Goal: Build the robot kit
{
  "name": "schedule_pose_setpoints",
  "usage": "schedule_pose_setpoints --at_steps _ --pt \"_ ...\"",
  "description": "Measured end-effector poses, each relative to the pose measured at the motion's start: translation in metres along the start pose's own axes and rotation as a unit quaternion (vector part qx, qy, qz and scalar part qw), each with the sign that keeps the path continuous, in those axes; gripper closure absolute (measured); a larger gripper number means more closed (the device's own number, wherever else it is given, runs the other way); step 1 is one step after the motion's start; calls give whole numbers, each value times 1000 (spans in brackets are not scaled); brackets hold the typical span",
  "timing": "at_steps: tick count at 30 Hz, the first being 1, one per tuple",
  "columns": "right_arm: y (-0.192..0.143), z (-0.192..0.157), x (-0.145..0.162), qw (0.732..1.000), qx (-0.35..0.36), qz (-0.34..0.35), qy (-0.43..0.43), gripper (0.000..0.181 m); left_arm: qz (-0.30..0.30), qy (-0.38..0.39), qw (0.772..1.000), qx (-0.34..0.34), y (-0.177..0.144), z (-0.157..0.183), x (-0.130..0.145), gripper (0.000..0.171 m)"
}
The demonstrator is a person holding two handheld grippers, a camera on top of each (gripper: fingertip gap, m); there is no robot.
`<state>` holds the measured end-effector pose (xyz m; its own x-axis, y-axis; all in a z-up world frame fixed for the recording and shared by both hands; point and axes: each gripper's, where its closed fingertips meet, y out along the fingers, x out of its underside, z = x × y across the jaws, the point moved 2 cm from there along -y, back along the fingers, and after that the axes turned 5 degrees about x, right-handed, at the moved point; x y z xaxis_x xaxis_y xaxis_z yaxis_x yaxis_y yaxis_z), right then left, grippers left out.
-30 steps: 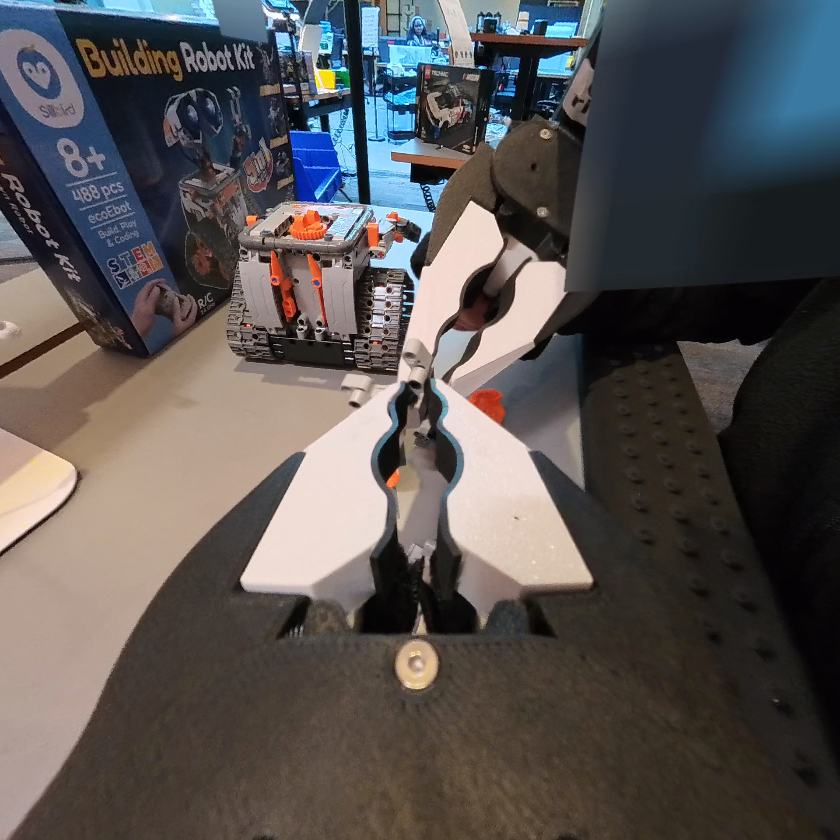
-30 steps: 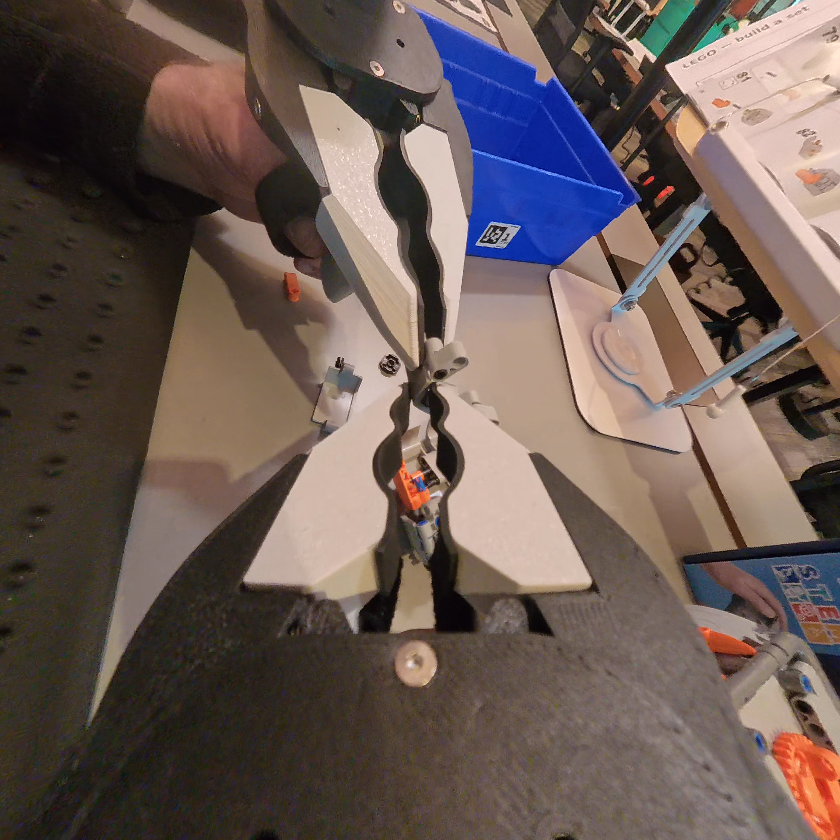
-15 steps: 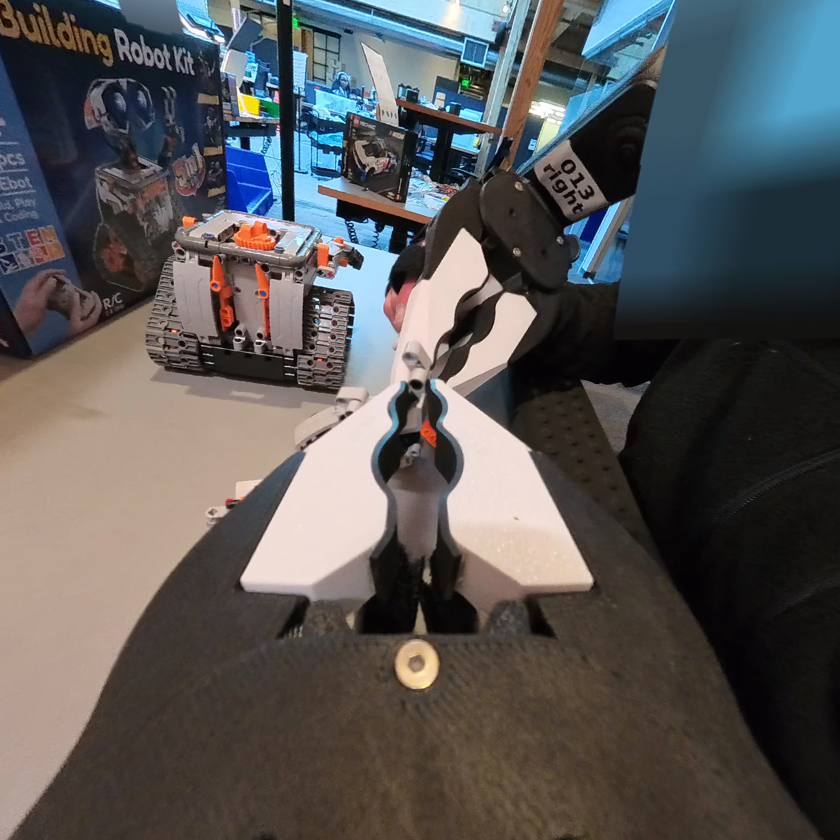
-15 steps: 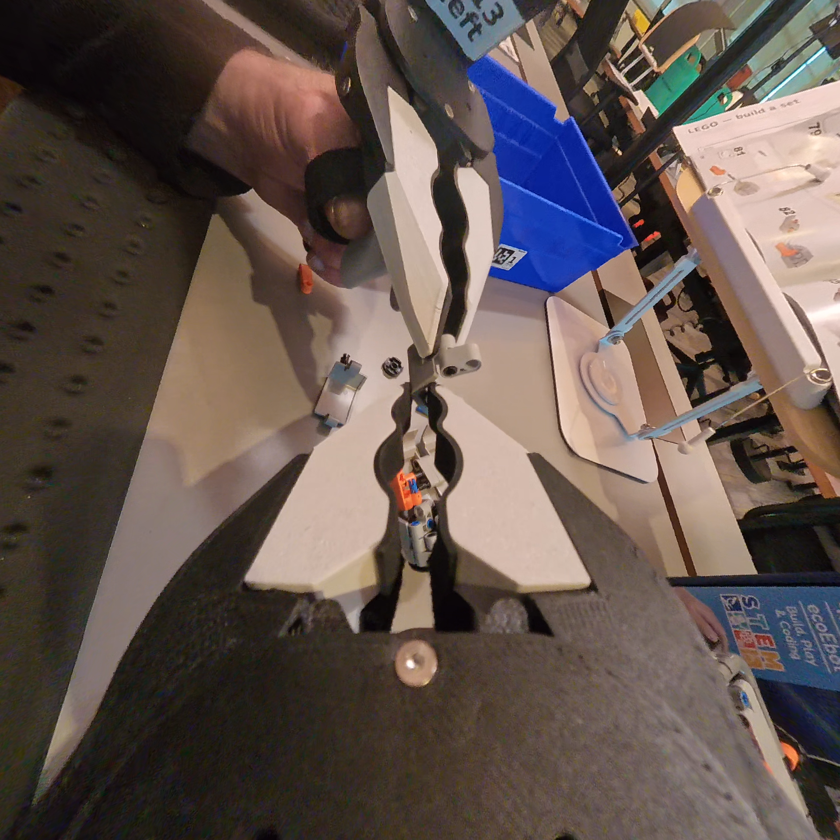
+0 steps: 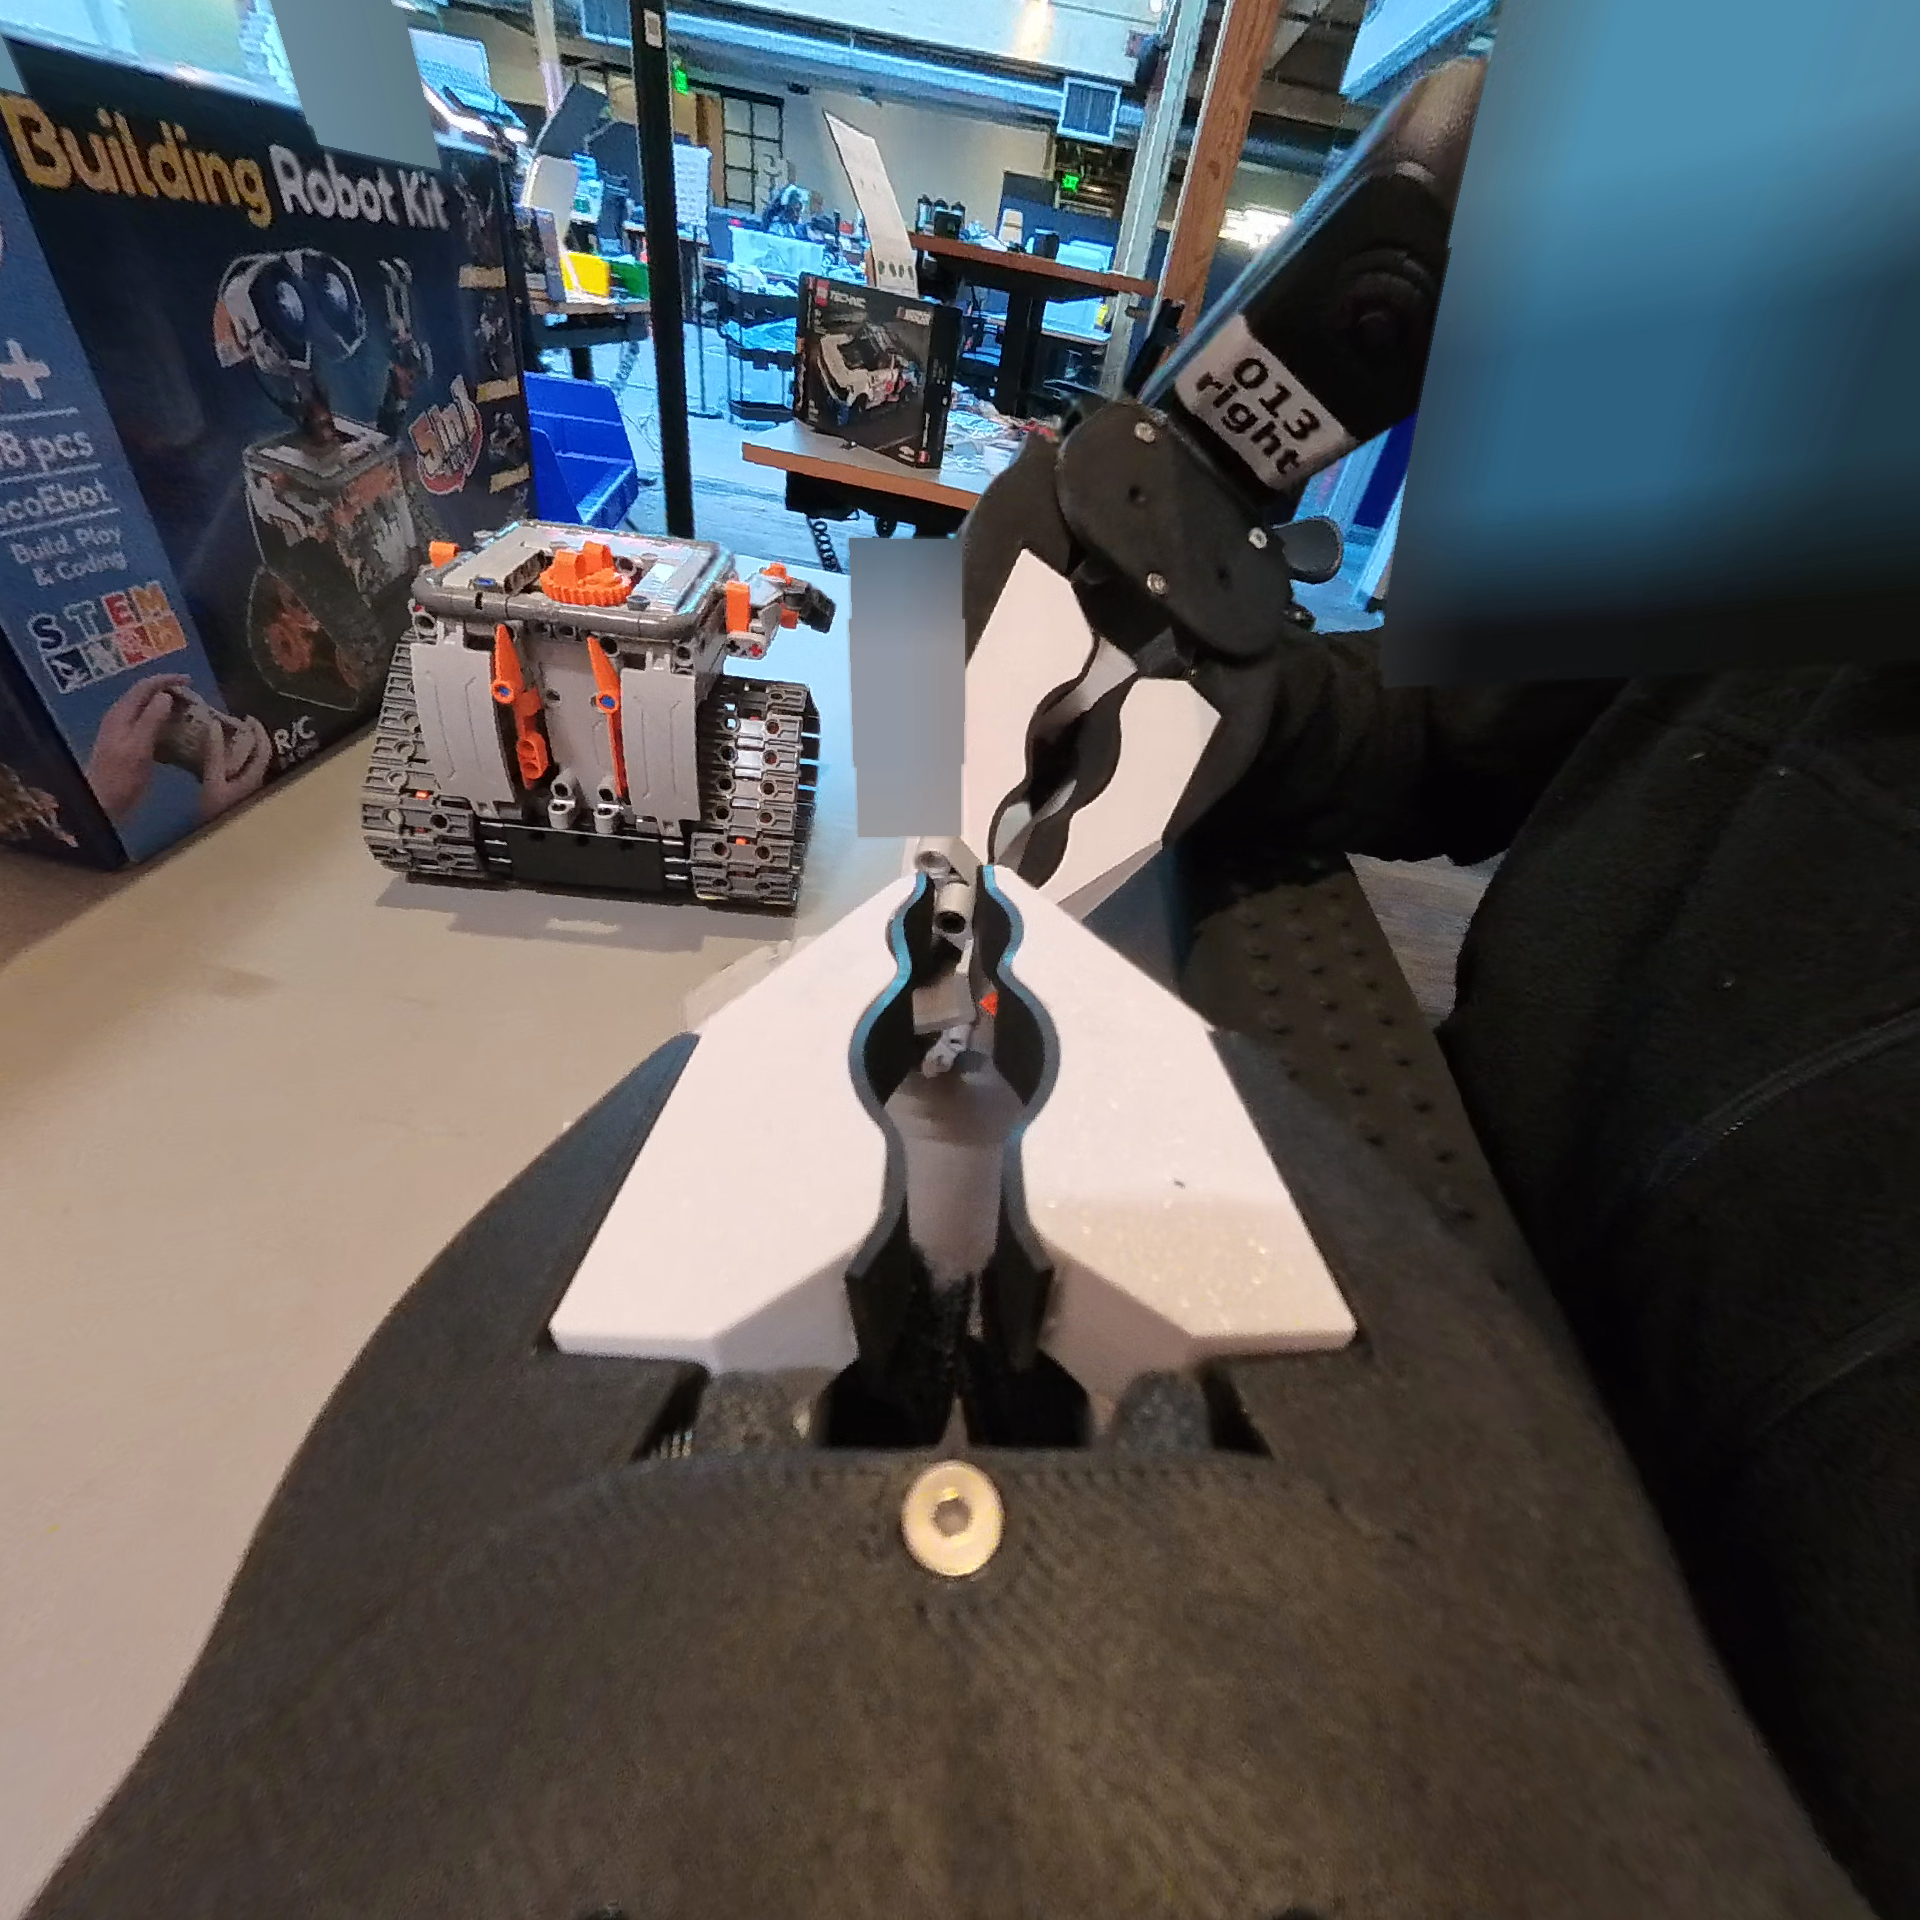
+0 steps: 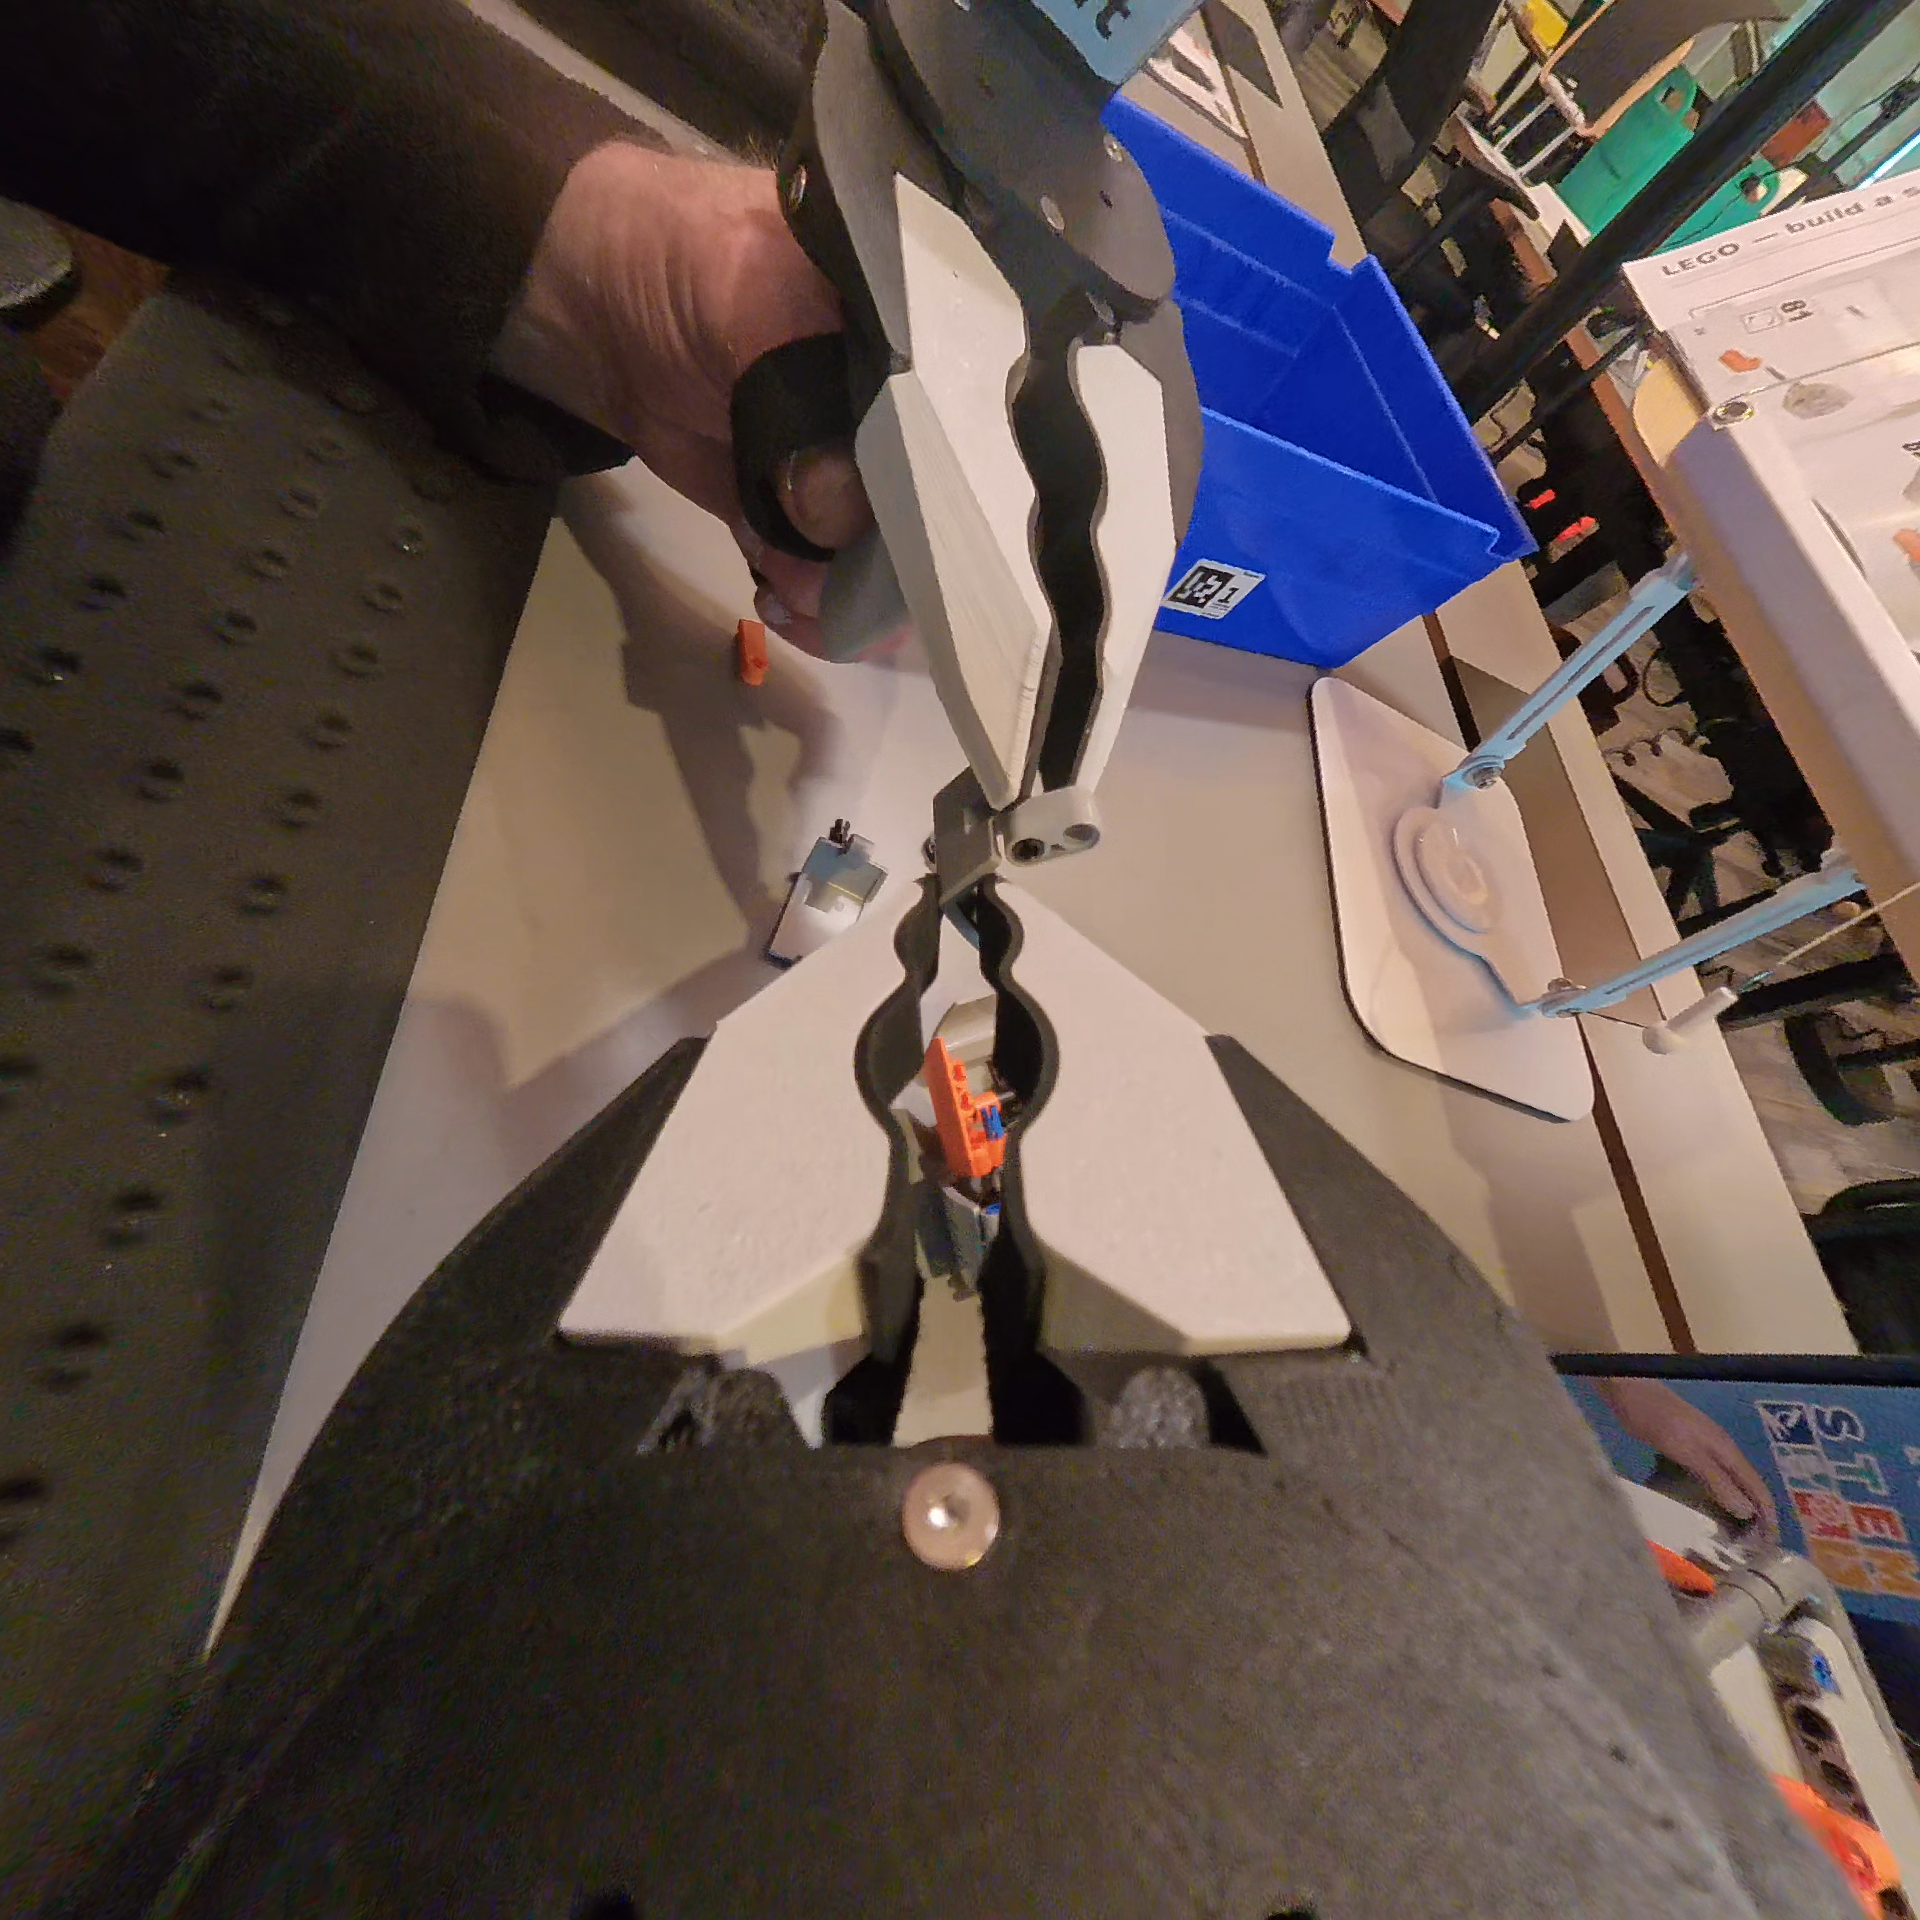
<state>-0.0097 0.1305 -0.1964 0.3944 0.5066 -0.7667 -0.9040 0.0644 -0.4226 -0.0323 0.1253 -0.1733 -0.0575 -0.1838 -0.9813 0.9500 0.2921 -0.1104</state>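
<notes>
Left wrist view: a grey connector piece (image 5: 948, 902) is clamped by the left claw (image 5: 951, 883); the right claw (image 6: 961, 891) is closed on a dark grey part (image 6: 961, 847) above the worktop (image 6: 1195, 831).

A maker workshop: worktables (image 5: 940, 478), kit boxes (image 5: 873, 364), blue parts bin (image 6: 1320, 416), building instructions (image 6: 1787, 301).

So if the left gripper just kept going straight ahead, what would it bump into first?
Probably the right gripper: its fingers sit just past the left gripper, tip to tip, around the small grey brick piece.
</notes>
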Motion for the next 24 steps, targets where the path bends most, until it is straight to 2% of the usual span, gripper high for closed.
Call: schedule_pose_setpoints --at_steps 5,13,18,21,22,24 --pt "-2 0 -4 1000 -9 15 20 178 -1 38 999 -18 0 3 -4 167" --pt "-3 1 -5 1000 -7 17 22 178 5 29 999 -14 -1 3 -5 167" --pt "1 3 6 999 18 -25 -22 178 2 24 1000 -7 0 4 -5 159" --pt "3 0 9 998 21 -40 -44 178 -17 36 999 -21 1 2 0 164" --pt "2 0 9 998 21 -39 -45 178 -17 33 999 -17 1 2 0 171" --pt "1 -1 6 999 16 -31 -38 178 -18 32 999 -8 2 5 1 171"
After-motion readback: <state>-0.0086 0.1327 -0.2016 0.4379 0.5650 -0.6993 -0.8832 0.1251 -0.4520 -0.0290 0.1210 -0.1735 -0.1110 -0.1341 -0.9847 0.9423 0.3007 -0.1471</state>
